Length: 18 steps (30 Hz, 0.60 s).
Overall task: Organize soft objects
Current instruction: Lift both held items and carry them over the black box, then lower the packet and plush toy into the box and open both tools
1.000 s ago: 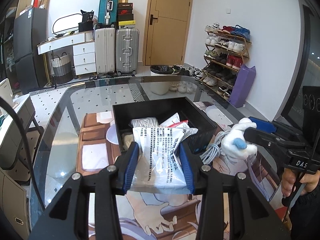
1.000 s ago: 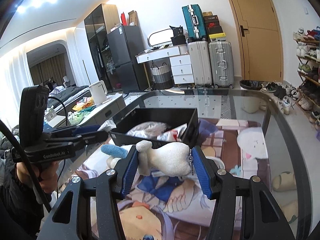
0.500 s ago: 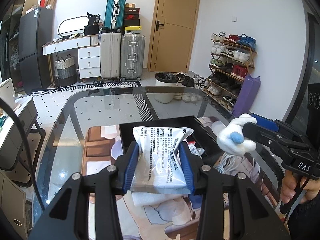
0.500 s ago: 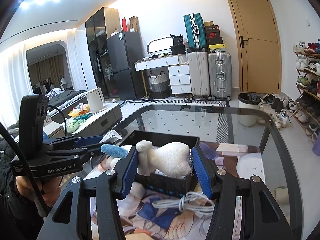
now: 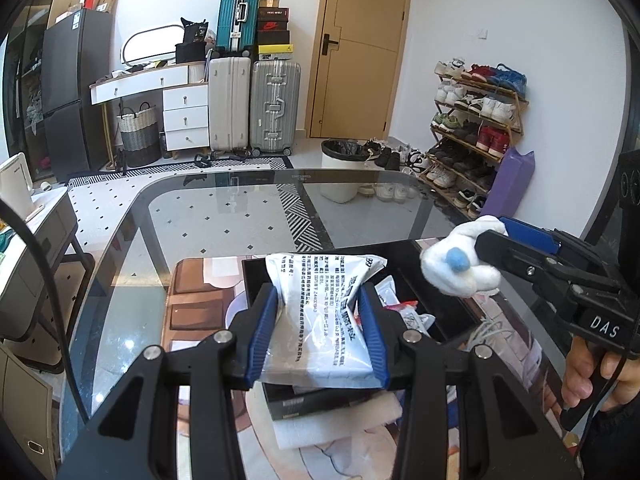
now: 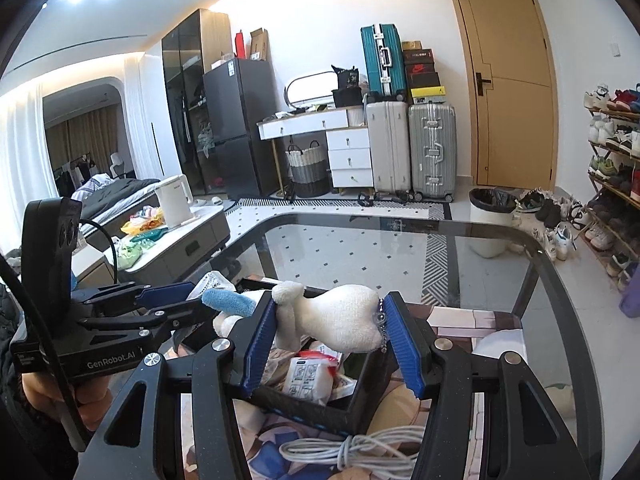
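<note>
My left gripper [image 5: 318,304] is shut on a white plastic packet with black print [image 5: 320,320], held above the near end of the black bin [image 5: 360,248]. To its right, over the bin's right side, my right gripper [image 5: 486,232] is shut on a white plush toy with a blue spot [image 5: 460,268]. In the right wrist view the plush toy [image 6: 336,320] sits squeezed between the blue pads of the right gripper [image 6: 332,320], its blue ear [image 6: 228,304] sticking out left, above the black bin [image 6: 320,408]. The left gripper [image 6: 168,300] is at the left.
The bin holds small packets [image 6: 308,376] and rests on a printed mat on a glass table [image 5: 200,224]. A coiled white cable [image 6: 352,448] lies in front of the bin. A white foam piece [image 5: 336,424] sits by the bin's near end. A hand [image 5: 588,368] grips the right tool.
Both grippers have moved forward over the bin with their loads; the bin now sits lower and closer in both views. Neither grip has changed.
</note>
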Each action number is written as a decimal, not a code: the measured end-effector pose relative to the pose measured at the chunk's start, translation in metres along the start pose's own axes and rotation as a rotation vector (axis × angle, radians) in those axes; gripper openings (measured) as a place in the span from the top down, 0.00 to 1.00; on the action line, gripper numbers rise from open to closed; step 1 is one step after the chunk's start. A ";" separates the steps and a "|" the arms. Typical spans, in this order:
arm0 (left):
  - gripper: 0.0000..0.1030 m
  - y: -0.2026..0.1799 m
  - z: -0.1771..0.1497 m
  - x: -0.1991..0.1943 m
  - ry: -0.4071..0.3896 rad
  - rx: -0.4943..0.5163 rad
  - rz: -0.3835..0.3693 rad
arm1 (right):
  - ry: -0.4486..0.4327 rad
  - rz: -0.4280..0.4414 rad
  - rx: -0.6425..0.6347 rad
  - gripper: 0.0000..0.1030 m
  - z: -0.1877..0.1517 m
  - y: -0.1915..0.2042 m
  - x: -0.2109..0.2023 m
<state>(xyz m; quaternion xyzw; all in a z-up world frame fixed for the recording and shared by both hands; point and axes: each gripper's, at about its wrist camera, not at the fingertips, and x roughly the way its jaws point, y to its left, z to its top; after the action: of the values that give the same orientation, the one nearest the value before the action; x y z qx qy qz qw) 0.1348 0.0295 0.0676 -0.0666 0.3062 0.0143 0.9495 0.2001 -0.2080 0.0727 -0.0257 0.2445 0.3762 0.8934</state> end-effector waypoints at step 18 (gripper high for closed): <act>0.60 -0.001 -0.002 0.043 0.058 0.027 0.038 | 0.110 -0.116 -0.115 0.47 -0.007 0.000 0.078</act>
<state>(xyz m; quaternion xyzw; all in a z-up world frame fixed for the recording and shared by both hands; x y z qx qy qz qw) 0.1689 0.0277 0.0414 -0.0483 0.3348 0.0265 0.9407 0.2435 -0.1576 0.0305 -0.1118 0.2693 0.3353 0.8959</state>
